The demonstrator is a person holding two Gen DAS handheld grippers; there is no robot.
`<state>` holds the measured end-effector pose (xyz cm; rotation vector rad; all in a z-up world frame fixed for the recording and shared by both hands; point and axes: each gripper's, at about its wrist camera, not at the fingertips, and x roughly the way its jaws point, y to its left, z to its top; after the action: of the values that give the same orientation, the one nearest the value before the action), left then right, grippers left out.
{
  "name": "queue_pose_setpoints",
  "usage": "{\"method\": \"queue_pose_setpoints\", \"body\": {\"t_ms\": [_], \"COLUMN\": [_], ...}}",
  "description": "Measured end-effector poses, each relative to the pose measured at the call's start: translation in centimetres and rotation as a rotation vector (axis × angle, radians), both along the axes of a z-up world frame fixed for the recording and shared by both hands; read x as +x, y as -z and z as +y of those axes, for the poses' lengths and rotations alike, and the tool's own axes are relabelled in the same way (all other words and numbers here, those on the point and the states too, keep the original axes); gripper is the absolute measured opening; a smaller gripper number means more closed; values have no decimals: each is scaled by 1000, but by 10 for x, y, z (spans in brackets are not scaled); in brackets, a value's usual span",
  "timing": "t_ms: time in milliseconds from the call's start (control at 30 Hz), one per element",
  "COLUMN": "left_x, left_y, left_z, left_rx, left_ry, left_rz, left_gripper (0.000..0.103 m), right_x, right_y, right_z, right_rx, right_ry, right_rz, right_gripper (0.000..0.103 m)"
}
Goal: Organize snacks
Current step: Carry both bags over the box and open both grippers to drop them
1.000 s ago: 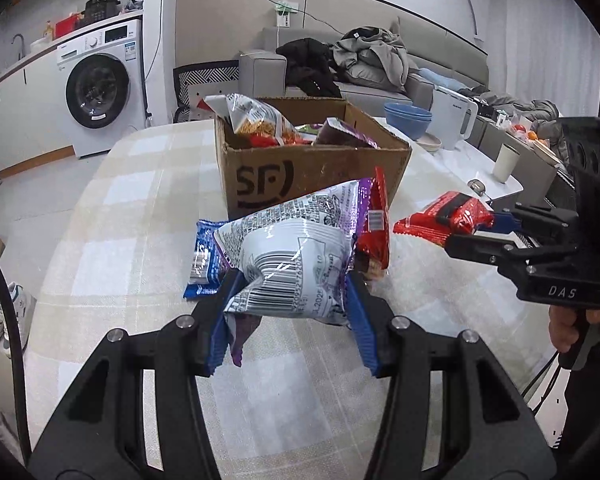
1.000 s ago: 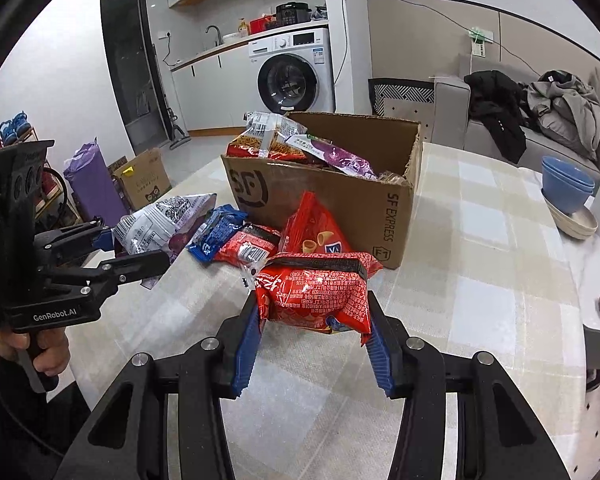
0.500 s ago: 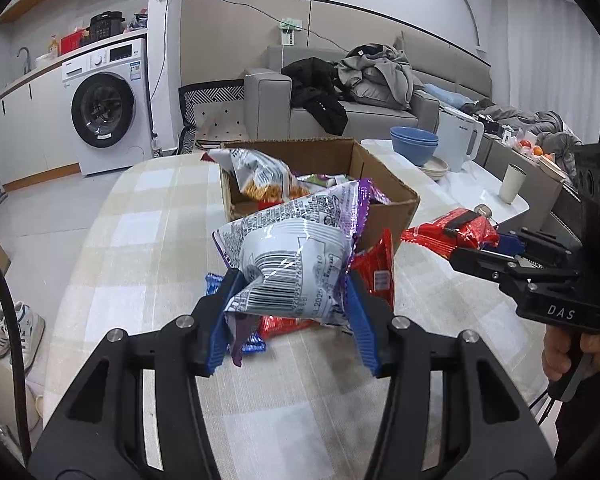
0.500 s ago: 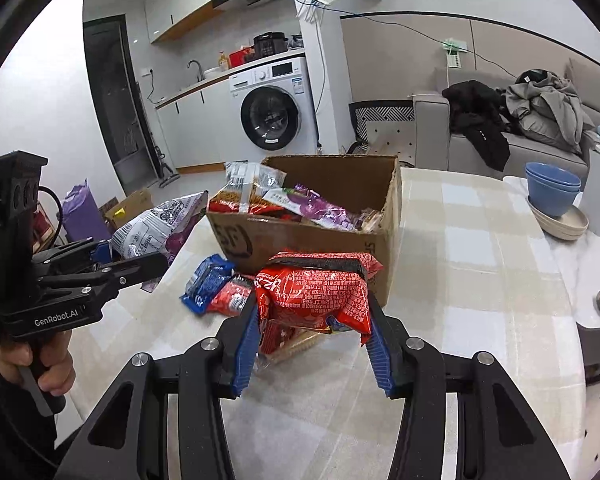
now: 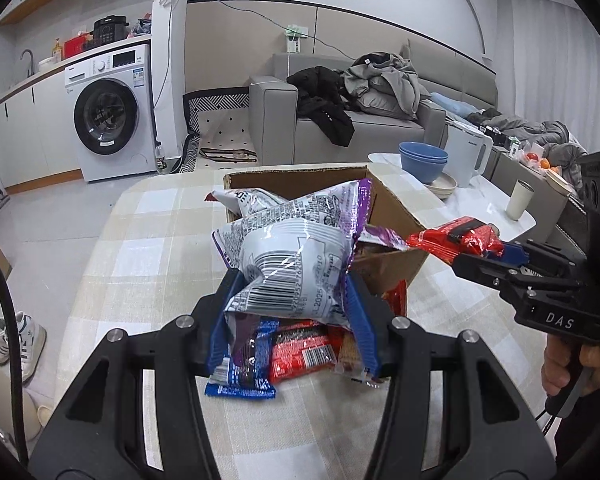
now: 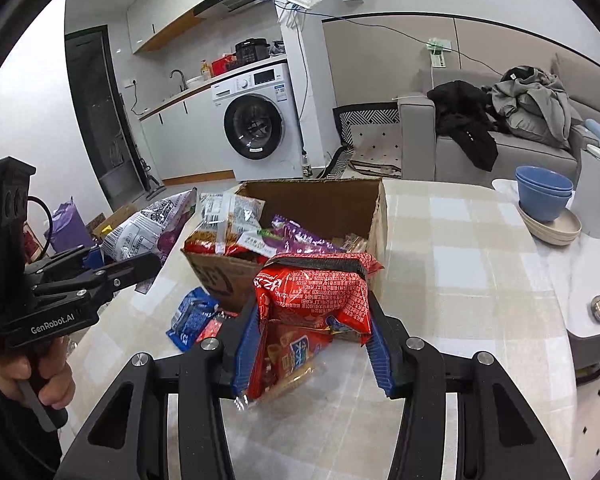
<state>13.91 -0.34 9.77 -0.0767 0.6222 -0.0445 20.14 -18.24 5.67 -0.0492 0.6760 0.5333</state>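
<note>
Two grips, both tight: your left gripper [image 5: 290,320] pinches a crinkled silver-and-purple foil bag [image 5: 288,256] between narrowed blue pads, while your right gripper [image 6: 312,340] clamps a glossy red packet [image 6: 314,292]. Both pouches hang above the checked tablecloth [image 6: 460,248] before the open, corrugated cardboard box [image 6: 374,216], where blue and red wrappers [image 5: 272,356] lie flat.

"DAS" on the right gripper [image 5: 476,249]; "GenRobot.AI" on the left gripper [image 6: 116,258]
</note>
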Motion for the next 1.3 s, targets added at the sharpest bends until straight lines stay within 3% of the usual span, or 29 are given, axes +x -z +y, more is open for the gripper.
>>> {"method": "queue_pose_setpoints", "body": {"t_ms": [333,833,1167,1300], "left_x": [45,93,122,139], "left_y": [-7,14,2,3], "left_z": [5,7,8,15], "left_rx": [3,62,54,14], "left_ry": [-7,-8,3,8], "left_rz": [5,17,19,37], "left_gripper": [49,50,50,51], "right_x": [25,55,77,78], "right_y": [-12,1,2,1], "right_z": [19,41,55,61], "right_rx": [-25,-64,-77,-85], "right_ry": [11,12,8,0], "right_rz": [-2,36,55,40], "right_gripper": [48,48,49,60]}}
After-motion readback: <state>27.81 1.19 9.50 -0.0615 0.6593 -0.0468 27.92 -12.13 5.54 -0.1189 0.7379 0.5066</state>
